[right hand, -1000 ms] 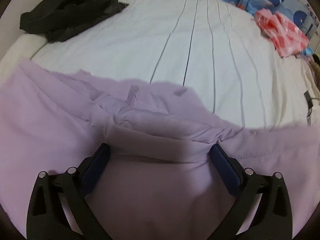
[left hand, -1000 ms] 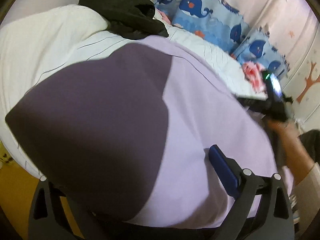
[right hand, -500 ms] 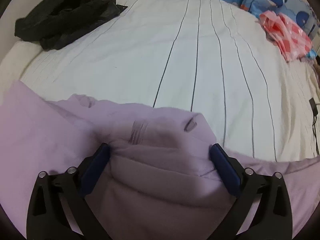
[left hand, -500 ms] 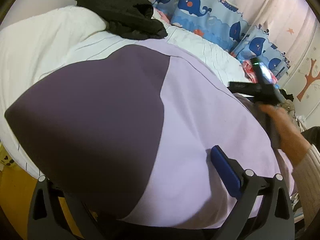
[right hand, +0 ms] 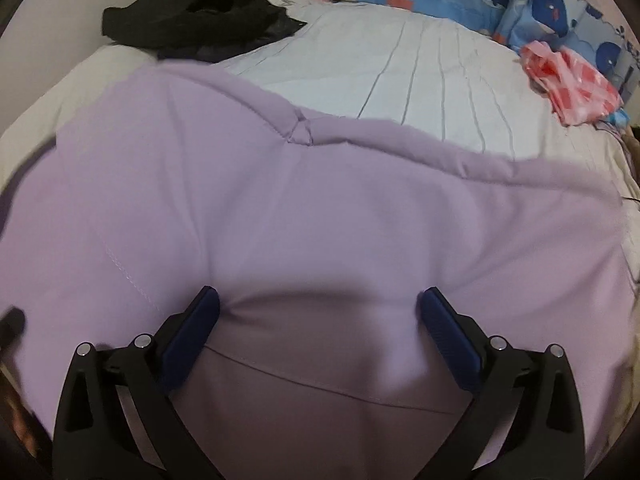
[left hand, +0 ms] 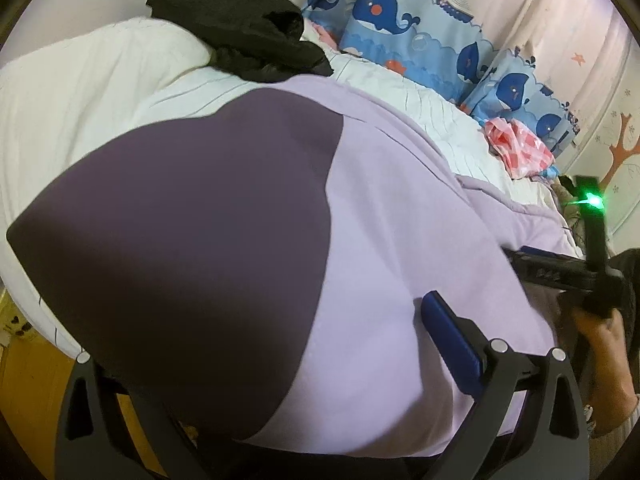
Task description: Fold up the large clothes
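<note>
A large lilac garment (left hand: 400, 240) with a dark purple panel (left hand: 192, 220) is spread over the near half of the bed; it also fills the right wrist view (right hand: 320, 200). My left gripper (left hand: 316, 332) is buried in its near edge: only the right blue finger (left hand: 448, 336) shows, the cloth drapes over the left one. My right gripper (right hand: 318, 320) stands wide open, its blue fingers (right hand: 192, 328) pressed into the cloth with fabric lying between them. The right gripper also shows in the left wrist view (left hand: 568, 268), at the garment's right edge.
The white striped bed sheet (right hand: 420, 64) lies beyond the garment. A black garment (right hand: 192, 16) is piled at the far left, a pink and red item (right hand: 568, 80) at the far right. Blue whale-print pillows (left hand: 400, 20) line the wall. Yellow floor (left hand: 28, 380) is at the lower left.
The right gripper moved down and back toward the bed's near right edge; the bunched lilac cloth it carried now lies spread flat on the bed. The left gripper barely moved.
</note>
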The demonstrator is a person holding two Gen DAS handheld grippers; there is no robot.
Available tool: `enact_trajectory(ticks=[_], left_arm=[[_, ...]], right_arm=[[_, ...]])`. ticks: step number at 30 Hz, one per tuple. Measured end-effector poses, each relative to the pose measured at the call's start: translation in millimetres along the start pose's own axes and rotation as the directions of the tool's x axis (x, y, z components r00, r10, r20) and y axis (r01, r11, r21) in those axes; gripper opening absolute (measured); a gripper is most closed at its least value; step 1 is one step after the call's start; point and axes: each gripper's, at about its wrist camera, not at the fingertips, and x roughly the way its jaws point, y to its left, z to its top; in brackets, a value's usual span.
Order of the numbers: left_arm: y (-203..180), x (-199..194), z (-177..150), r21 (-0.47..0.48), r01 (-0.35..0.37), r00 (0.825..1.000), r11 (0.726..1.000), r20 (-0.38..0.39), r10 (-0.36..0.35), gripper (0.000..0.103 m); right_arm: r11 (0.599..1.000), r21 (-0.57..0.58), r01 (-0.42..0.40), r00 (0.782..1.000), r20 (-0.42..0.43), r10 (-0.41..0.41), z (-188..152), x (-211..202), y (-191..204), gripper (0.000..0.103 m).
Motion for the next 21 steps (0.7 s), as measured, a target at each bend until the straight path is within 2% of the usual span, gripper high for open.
enact_trajectory(ticks=[4, 6, 9, 11, 12, 14, 17, 19, 21], left_arm=[[3.6, 0.9, 0.1, -0.017, 0.01, 1.0, 1.0, -0.004, -0.01, 0.096], [1.3, 0.8, 0.1, -0.009, 0.004, 1.0, 1.0, -0.003, -0.004, 0.096], [1.1, 1.3, 0.4, -0.004, 0.009, 1.0, 1.0, -0.007, -0.009, 0.096], [9.2, 2.6, 1.1, -0.041, 0.04, 0.999, 0.998, -0.017, -0.041, 0.096], [15.0, 3.7, 1.4, -0.07, 0.067, 0.997, 0.995, -0.023, -0.068, 0.096], [25.5, 6.5, 1.3, -0.123, 0.109, 0.993, 0.986, -0.028, -0.114, 0.096], [29.5, 9.7, 0.9, -0.149, 0.136, 0.989, 0.979, -0.036, -0.143, 0.096], [27.9, 11.0, 0.6, -0.146, 0.134, 0.989, 0.98, -0.046, -0.142, 0.096], [29.8, 10.4, 1.3, -0.15, 0.155, 0.985, 0.976, -0.047, -0.163, 0.096]], right_arm=[[0.999, -0.033, -0.006, 0.996, 0.084, 0.008, -24.3, -43.9, 20.2, 0.097], [0.999, -0.051, 0.007, 0.999, 0.033, -0.005, -41.2, -31.8, 27.5, 0.097], [0.999, -0.033, 0.0, 1.0, 0.021, 0.001, -47.7, -26.0, 28.2, 0.097], [1.0, -0.012, -0.01, 0.999, 0.054, 0.01, -43.5, -41.8, 28.5, 0.097], [1.0, -0.031, -0.001, 0.995, 0.097, 0.004, -47.7, -58.5, 35.5, 0.097], [0.997, -0.064, 0.031, 0.992, 0.124, -0.023, -55.1, -71.6, 42.9, 0.097], [0.993, -0.111, 0.044, 0.999, 0.012, -0.043, -75.7, -35.6, 47.4, 0.097], [0.995, -0.099, 0.031, 1.0, 0.011, -0.03, -73.4, -38.8, 44.7, 0.097], [0.998, -0.056, 0.012, 0.998, 0.062, -0.009, -70.7, -59.4, 41.5, 0.097]])
